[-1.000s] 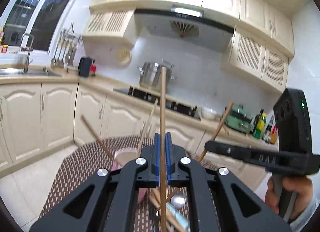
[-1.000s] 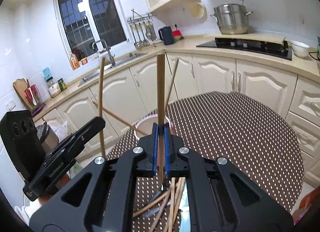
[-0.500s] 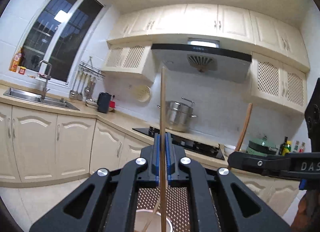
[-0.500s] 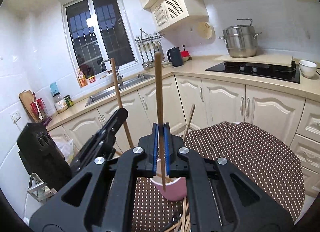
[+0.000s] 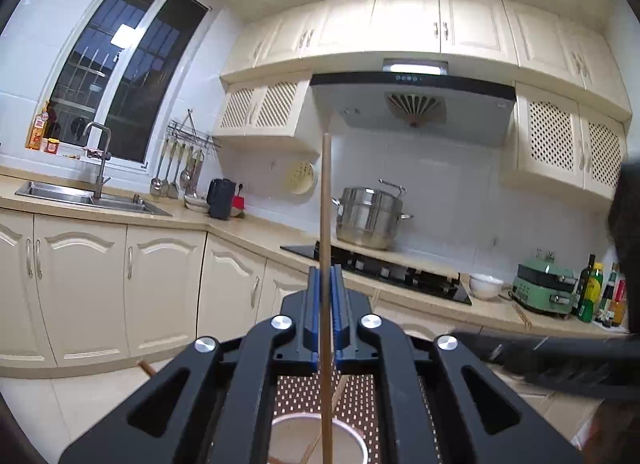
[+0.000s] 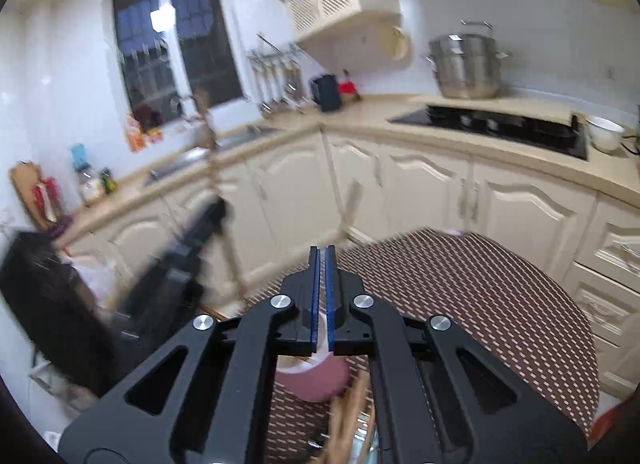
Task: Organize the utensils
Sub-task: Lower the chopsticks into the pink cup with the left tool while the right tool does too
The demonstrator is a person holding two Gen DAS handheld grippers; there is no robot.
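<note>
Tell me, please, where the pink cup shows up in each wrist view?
Left wrist: pink cup at bottom centre, seen from above under the tongs.
Right wrist: pink cup lower centre, just behind the tongs.
Shared landmark: steel pot by the hob.

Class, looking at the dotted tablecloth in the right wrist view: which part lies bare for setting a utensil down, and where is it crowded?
Free: the broad stretch of dotted tablecloth right of the pink cup, out to the rounded edge by the cabinets. Crowded: just below the cup, where loose wooden utensils lie heaped, and to its left, where the left gripper holds a chopstick.
</note>
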